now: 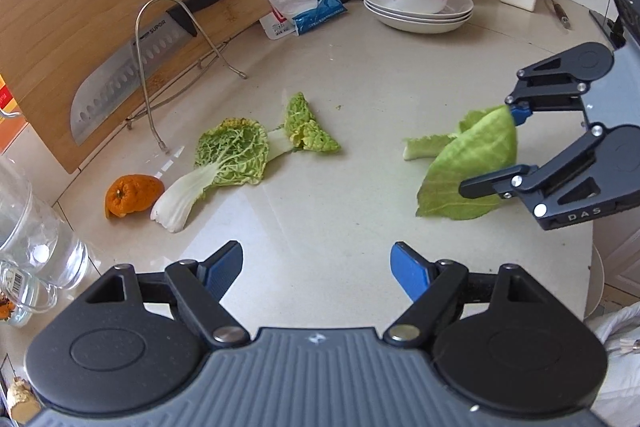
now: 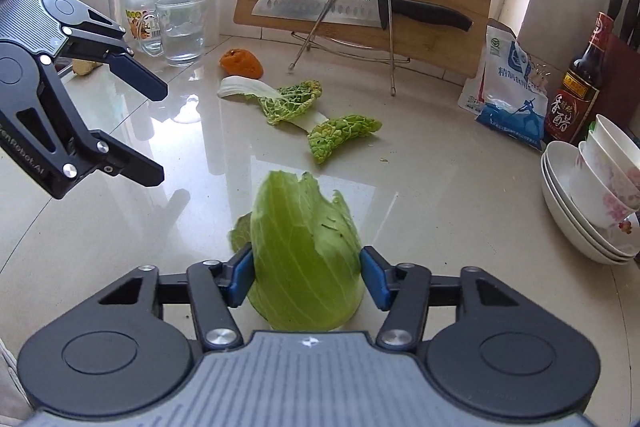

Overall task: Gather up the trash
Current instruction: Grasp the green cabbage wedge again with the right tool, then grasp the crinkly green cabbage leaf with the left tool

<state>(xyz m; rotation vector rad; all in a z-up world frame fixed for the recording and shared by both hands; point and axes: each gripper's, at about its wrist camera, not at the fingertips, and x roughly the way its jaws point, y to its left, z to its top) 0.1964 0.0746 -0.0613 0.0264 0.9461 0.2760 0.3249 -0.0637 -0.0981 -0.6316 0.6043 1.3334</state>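
Right tool on the cabbage leaf, left tool empty

The right tool (image 2: 307, 277) has its blue pads against both sides of a pale cabbage leaf (image 2: 306, 259) on the counter (image 2: 460, 195); the left tool (image 1: 318, 269) stands apart, holding nothing. At twelve o'clock from the right tool lie two crinkled leaves (image 2: 288, 99) (one white-stemmed); orange peel (image 2: 241, 63) lies at eleven.
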